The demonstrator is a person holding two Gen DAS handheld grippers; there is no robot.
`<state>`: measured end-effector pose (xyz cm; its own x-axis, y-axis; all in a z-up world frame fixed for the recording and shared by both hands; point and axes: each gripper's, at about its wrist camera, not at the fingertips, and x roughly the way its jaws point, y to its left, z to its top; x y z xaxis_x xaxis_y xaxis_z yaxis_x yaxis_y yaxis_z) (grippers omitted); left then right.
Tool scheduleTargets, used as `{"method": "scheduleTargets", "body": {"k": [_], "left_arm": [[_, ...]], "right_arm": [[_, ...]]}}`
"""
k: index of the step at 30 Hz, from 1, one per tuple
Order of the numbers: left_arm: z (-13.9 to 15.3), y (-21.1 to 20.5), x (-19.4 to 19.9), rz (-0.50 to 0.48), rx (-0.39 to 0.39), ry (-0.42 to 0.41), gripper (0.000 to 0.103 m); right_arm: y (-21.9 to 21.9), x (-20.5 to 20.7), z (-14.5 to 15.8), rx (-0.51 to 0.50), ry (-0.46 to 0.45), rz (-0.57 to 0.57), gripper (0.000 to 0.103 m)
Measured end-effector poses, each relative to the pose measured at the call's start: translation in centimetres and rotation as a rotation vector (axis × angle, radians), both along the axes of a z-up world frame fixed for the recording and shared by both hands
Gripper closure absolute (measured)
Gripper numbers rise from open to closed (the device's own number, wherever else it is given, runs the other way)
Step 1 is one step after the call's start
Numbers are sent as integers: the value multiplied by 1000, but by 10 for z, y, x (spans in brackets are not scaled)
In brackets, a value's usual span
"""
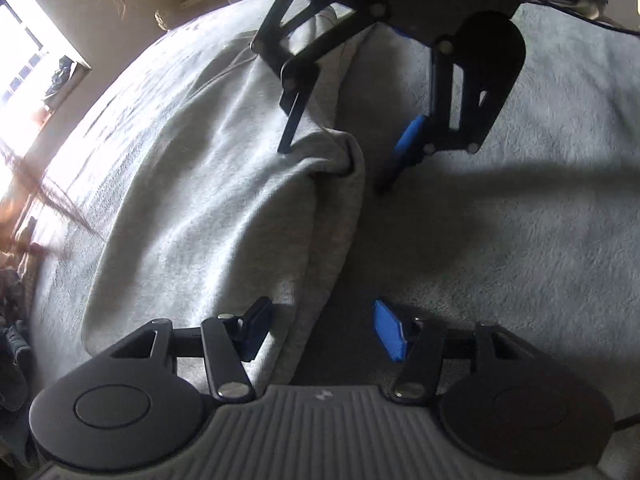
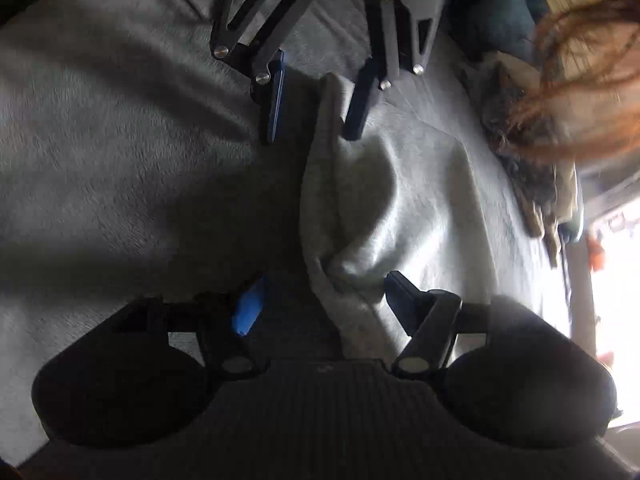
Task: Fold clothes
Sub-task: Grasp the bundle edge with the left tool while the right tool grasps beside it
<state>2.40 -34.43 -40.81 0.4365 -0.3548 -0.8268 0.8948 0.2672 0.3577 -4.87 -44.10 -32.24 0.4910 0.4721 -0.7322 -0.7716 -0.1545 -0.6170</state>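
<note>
Grey garment (image 1: 208, 216) lies on fleece blanket (image 1: 520, 260). Left gripper (image 1: 320, 330) and right gripper (image 1: 338, 160), jaws wide, straddle folded edge. Risk: shallow bite catches top layer only; fold slips.

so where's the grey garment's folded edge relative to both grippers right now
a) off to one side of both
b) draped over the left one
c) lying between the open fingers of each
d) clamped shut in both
c: the grey garment's folded edge runs between the spread fingers of the left gripper and the right gripper, neither closed on it.

Both open claws straddle the gray garment (image 1: 224, 208) edge; blanket (image 1: 520, 240) beside lies bare.
</note>
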Motion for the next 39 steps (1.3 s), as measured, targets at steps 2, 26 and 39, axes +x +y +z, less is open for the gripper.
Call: {"method": "scheduleTargets", "body": {"k": [2,26,39], "left_arm": [[3,2,3,34,-26,0,45],[8,77,142,472,-454,789,93],[-20,90,157,680,-459,1051,91]], "right_arm": [[8,8,3,8,16,-16,43],[-24,192,37,621,1365,-834,90],[-72,168,25,870,1348,-1241,88]]}}
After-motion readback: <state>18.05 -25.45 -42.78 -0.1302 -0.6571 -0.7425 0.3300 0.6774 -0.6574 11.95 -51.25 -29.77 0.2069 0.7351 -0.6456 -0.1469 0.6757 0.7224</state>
